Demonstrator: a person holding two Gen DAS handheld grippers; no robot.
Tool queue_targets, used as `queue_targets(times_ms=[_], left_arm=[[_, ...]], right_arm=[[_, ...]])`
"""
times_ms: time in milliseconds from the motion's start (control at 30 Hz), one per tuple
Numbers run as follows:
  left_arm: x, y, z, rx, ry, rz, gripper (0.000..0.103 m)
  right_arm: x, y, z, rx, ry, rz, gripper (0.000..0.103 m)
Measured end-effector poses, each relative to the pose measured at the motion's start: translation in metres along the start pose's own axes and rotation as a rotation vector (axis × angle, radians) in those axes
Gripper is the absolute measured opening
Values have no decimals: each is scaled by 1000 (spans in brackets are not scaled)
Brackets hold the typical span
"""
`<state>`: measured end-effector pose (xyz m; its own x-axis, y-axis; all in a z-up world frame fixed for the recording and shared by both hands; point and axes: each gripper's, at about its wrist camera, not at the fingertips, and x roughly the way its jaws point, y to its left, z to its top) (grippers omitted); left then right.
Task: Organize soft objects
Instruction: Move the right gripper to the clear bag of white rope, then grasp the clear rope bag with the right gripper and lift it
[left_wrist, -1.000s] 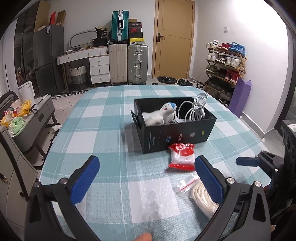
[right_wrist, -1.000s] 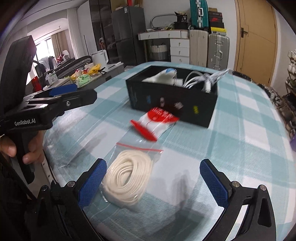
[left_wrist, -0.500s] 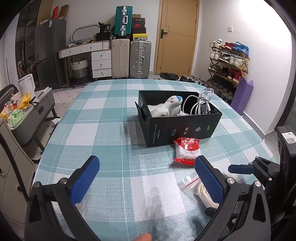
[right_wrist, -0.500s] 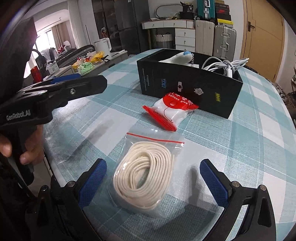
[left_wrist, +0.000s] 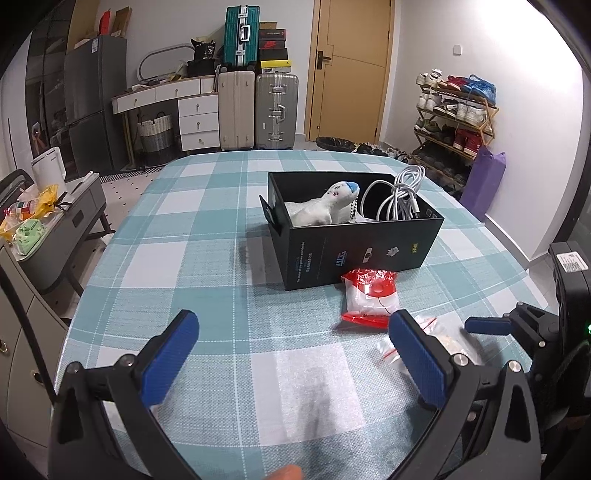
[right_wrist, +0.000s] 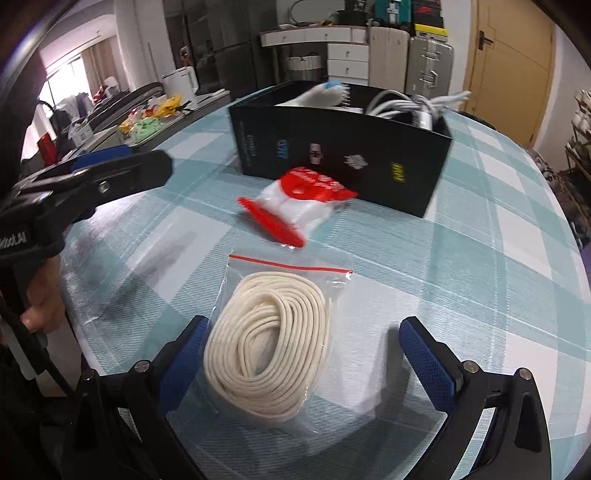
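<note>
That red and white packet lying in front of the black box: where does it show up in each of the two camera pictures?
Left wrist view: the red and white packet lies right of centre, just ahead of the right blue pad of the left tongs.
Right wrist view: it sits centre, upper half, beyond the bagged white cord.
Shared landmark: the black box, directly behind the packet in both views.

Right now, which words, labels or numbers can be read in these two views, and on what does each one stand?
"...obot.AI", its start cut off by the picture's edge: white print on the black body of the left gripper, seen in the right wrist view.
Black cardboard box: logos and small print on its front wall, too blurred to read.
Red and white plastic packet: print too blurred to read.
</note>
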<state>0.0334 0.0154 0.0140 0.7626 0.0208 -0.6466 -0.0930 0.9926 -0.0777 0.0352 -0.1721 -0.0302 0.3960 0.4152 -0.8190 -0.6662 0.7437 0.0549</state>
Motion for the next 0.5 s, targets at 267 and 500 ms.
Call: queue_targets(times_ms=[267,500], left_arm=[[5,-9,1,19,14,11,103],[7,-16,2,33,18,1,103]], right_arm=[[-2,-18,0,9,-1,-29,96],[-4,-28,1,-15,1,-38,75]])
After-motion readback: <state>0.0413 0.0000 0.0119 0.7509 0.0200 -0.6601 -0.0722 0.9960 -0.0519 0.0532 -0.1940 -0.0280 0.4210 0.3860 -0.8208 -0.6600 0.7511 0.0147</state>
